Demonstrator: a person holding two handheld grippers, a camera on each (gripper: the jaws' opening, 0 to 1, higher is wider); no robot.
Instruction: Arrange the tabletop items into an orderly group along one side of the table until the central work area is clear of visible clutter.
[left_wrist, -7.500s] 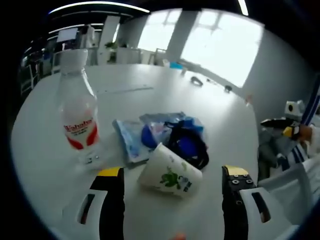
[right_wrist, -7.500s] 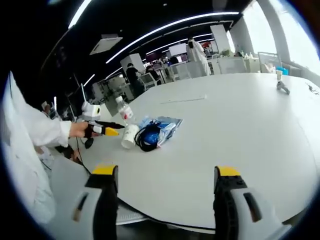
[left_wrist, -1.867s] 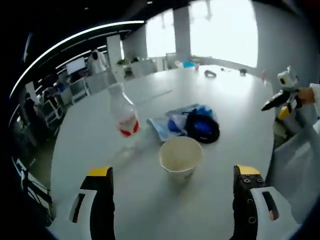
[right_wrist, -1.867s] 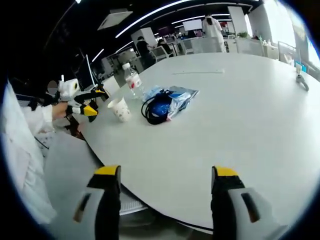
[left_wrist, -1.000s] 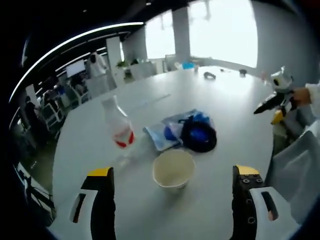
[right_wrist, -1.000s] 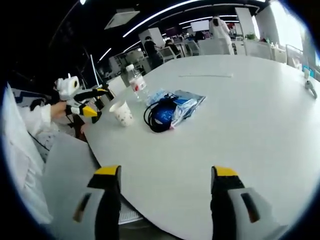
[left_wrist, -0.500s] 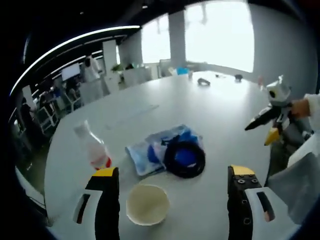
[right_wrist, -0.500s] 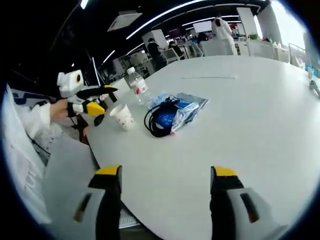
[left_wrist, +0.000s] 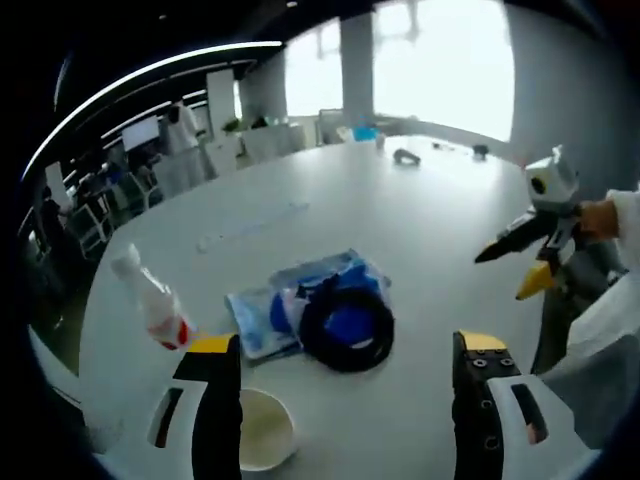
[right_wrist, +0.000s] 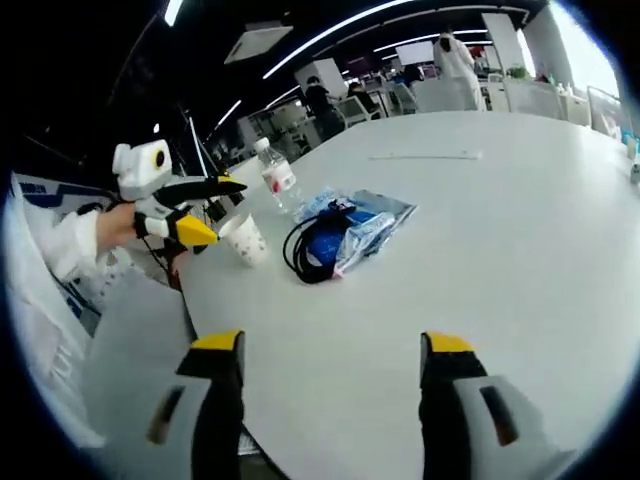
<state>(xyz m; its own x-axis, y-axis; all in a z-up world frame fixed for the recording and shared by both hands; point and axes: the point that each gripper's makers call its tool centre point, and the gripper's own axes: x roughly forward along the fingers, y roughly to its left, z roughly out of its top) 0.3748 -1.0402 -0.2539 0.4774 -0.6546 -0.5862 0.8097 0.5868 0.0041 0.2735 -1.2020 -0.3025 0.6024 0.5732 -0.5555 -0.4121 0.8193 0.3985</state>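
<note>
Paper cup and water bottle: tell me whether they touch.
Apart. In the right gripper view a strip of bare white table separates the paper cup from the water bottle standing behind it.

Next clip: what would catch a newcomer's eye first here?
Probably the small heap on the big white table: a coiled black cable lying on blue plastic packets. Beside it stand a paper cup and a red-labelled water bottle, near the table's edge. The left gripper, jaws apart, hovers by the cup in the right gripper view.
</note>
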